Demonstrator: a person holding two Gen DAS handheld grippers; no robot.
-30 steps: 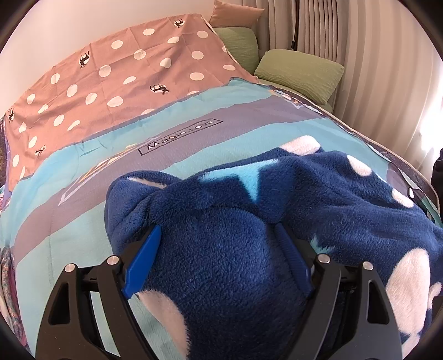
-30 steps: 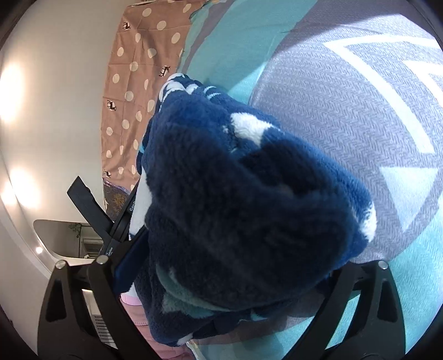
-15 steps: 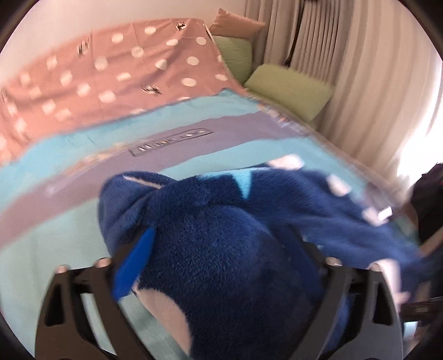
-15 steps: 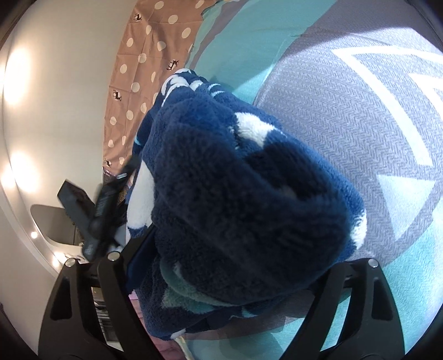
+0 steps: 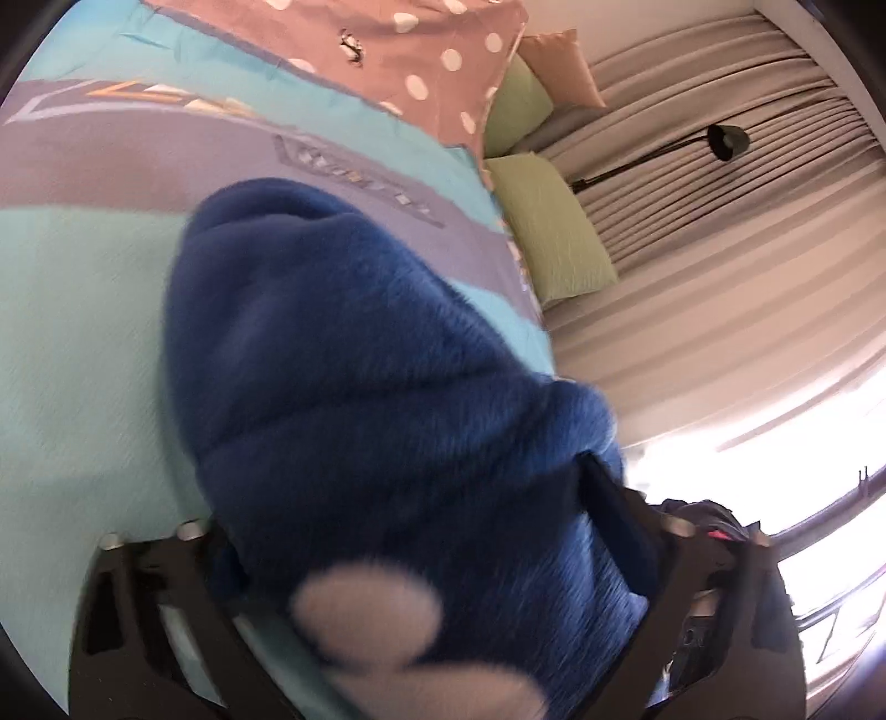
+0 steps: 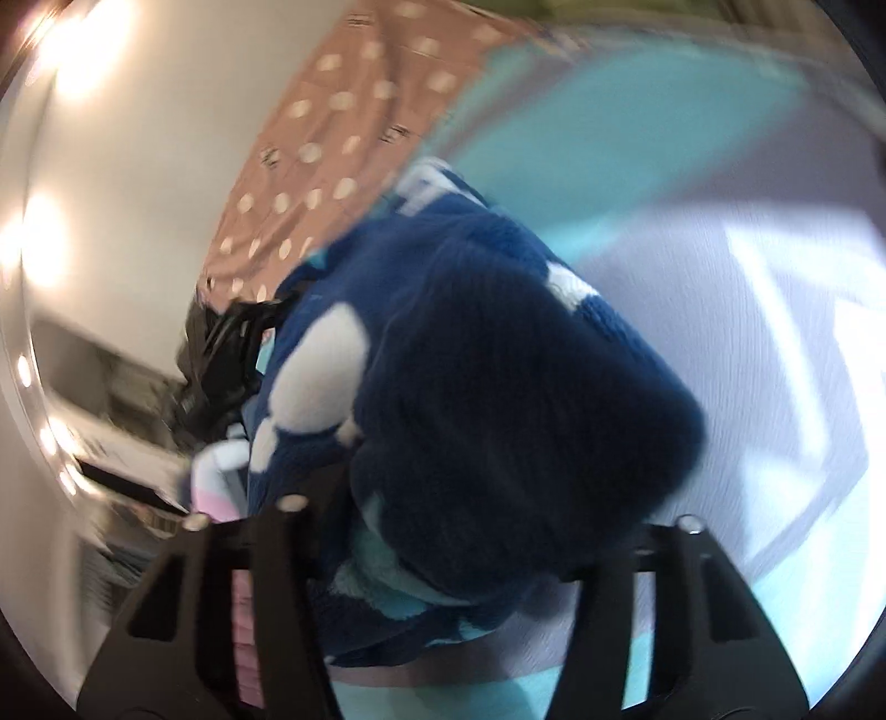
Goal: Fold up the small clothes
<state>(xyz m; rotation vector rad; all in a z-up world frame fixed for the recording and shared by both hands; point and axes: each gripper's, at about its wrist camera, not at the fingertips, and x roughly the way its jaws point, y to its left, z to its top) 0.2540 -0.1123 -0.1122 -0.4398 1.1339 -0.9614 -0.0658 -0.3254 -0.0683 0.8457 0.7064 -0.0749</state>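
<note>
A dark blue fleece garment [image 5: 387, 399] with white spots fills the middle of both wrist views; it also shows in the right wrist view [image 6: 498, 399]. My left gripper [image 5: 410, 520] is shut on a bunched edge of it, the fingertips buried in the fleece. My right gripper [image 6: 470, 531] is shut on another bunched edge, held above the bed. The left gripper's black body [image 6: 221, 354] shows at the left of the right wrist view, beside the fleece. Both views are motion-blurred.
A teal and grey quilt [image 5: 88, 310] covers the bed below. A pink polka-dot sheet [image 5: 421, 50] lies at the far end. Green pillows [image 5: 548, 232] and beige curtains [image 5: 720, 249] stand at the right, with a black lamp [image 5: 725, 141].
Both grippers have lifted and swung with the fleece. The left view has tilted toward the curtains; the right view has turned so more wall shows. Both grips hold unchanged.
</note>
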